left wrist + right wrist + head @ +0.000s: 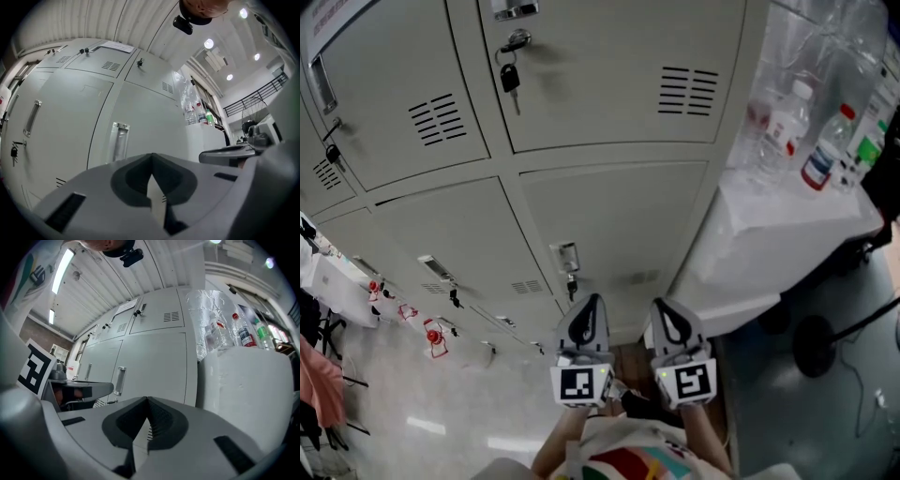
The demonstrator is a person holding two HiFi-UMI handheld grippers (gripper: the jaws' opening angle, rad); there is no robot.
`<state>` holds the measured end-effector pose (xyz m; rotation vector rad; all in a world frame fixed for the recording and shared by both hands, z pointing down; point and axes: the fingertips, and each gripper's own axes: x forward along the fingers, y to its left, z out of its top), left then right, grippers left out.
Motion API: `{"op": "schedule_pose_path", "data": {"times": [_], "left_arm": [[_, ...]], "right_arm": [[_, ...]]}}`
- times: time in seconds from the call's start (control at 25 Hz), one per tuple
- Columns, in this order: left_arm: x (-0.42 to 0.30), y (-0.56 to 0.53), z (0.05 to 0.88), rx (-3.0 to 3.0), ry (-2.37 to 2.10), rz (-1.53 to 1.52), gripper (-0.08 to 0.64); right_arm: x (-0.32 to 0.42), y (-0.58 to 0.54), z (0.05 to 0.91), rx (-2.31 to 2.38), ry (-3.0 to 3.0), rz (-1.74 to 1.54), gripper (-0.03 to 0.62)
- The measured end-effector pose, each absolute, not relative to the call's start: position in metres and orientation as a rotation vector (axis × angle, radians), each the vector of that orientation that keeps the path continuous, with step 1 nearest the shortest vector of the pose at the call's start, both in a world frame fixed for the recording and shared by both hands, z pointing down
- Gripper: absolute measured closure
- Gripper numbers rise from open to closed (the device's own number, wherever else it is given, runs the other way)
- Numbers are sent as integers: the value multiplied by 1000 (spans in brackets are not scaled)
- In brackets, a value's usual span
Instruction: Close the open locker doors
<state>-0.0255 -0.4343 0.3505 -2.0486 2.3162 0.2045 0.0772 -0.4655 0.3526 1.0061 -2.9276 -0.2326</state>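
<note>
A bank of grey lockers (609, 216) fills the head view, and every door I can see lies flush with its frame. Both grippers hang low in front of the bottom right door, a short way off it. That door's recessed handle (566, 255) shows in the left gripper view (119, 140) and the right gripper view (120, 379). My left gripper (589, 305) is shut with nothing between its jaws, as the left gripper view (151, 155) confirms. Close beside it, my right gripper (662, 307) is also shut and empty (147, 399).
A white box (787, 234) stands against the lockers' right side with several plastic bottles (787, 127) on top. Keys (510, 75) hang from an upper door's lock. Red tags (436, 337) dangle from lower doors at the left. A dark stand base (816, 342) sits on the floor at right.
</note>
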Motion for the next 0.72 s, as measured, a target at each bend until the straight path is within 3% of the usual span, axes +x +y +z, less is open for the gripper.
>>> {"op": "schedule_pose_path", "data": {"times": [0.72], "left_arm": [[-28, -442, 359, -2092, 2323, 207, 554]], "right_arm": [[72, -468, 356, 1005, -2932, -211, 588]]}}
